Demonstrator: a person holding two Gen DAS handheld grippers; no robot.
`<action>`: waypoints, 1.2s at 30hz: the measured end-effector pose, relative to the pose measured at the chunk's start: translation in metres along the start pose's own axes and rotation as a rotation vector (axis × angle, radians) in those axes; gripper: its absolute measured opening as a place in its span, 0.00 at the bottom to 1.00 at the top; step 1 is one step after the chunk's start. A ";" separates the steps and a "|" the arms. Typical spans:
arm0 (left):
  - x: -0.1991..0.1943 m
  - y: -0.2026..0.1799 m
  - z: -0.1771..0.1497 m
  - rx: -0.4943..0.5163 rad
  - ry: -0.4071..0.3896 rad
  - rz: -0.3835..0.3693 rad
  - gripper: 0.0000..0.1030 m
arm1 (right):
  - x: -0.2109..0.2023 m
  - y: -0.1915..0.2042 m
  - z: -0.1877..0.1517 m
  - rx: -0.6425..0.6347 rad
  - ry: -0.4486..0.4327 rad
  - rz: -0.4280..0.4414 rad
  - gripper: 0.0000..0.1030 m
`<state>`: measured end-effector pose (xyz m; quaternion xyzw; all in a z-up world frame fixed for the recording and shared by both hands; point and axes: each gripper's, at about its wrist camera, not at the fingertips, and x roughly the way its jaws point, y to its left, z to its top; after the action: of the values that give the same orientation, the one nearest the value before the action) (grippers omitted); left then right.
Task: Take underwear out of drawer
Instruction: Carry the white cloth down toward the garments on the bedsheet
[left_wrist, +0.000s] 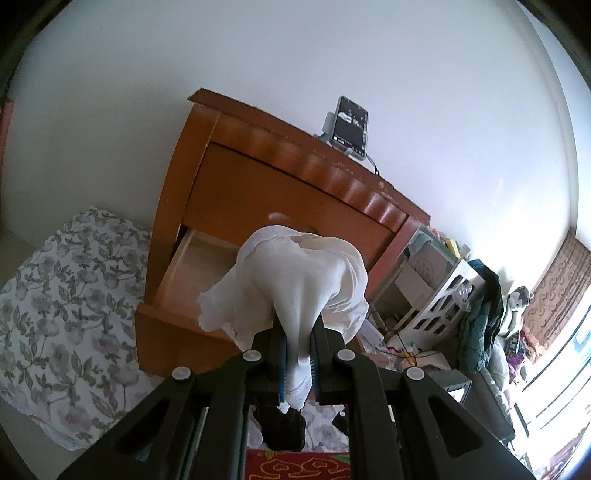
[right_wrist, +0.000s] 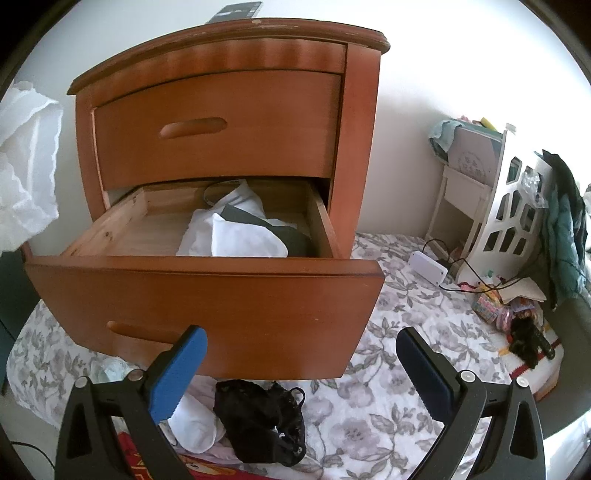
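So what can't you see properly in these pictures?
- Lower drawer, left wrist view: the white underwear clamped in the left gripper hides most of the inside.
- Drawer's back corners, right wrist view: shadowed under the upper drawer.
- Phone screen, left wrist view: too small to read.
- Held white underwear, right wrist view: cut off by the left edge.

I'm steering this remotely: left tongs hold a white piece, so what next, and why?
Probably carry the white underwear over to the pile on the floral cloth and release. The left tongs are clamped on it, already clear of the open drawer, where more garments wait.
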<state>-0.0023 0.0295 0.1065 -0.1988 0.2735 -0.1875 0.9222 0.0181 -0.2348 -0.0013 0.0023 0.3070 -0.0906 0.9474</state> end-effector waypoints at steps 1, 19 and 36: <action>0.001 0.000 -0.001 0.003 0.007 0.000 0.10 | 0.000 0.000 0.000 -0.001 0.000 -0.001 1.00; 0.031 0.004 -0.022 0.006 0.142 -0.016 0.10 | 0.001 0.001 0.000 -0.002 0.002 0.000 1.00; 0.080 0.024 -0.056 -0.016 0.324 0.013 0.10 | 0.002 -0.001 -0.001 0.003 0.010 0.004 1.00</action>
<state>0.0334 -0.0007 0.0179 -0.1714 0.4213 -0.2090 0.8657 0.0189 -0.2357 -0.0037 0.0049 0.3117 -0.0894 0.9460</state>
